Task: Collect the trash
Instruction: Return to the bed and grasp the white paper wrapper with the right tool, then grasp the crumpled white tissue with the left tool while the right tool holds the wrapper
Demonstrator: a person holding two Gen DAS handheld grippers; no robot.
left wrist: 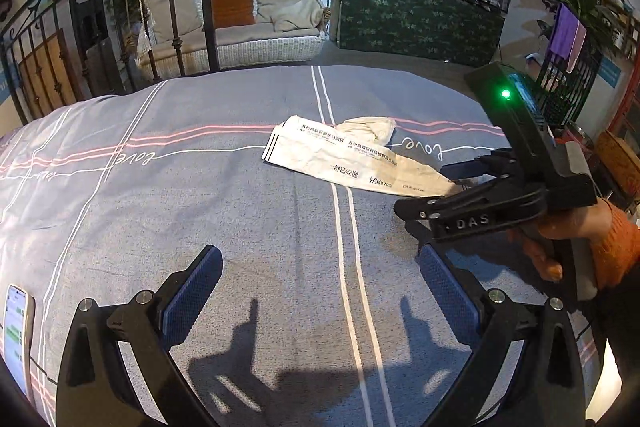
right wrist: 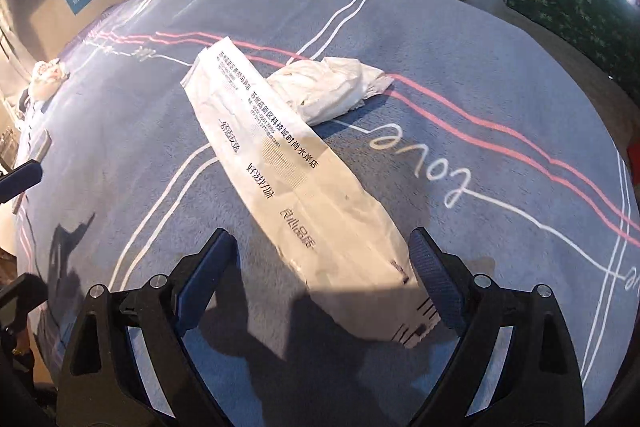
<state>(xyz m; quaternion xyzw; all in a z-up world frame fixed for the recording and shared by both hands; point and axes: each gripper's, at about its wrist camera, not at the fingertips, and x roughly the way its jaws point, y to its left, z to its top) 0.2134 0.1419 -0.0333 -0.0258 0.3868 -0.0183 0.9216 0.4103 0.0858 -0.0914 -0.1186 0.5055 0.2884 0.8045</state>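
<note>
Between the spread fingers of the right gripper (right wrist: 322, 279) lies the near end of the long white printed paper bag (right wrist: 288, 179), on the grey striped bedcover (right wrist: 460, 67). A crumpled white tissue (right wrist: 332, 87) rests beyond it, probably touching. The left gripper (left wrist: 320, 291) is open and empty, well aside. Grasping seems in hand; next, closing on the bag.

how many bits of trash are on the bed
2. A long printed paper bag lies between the open right gripper fingers; a crumpled tissue sits against its far side. More could lie out of view.
</note>
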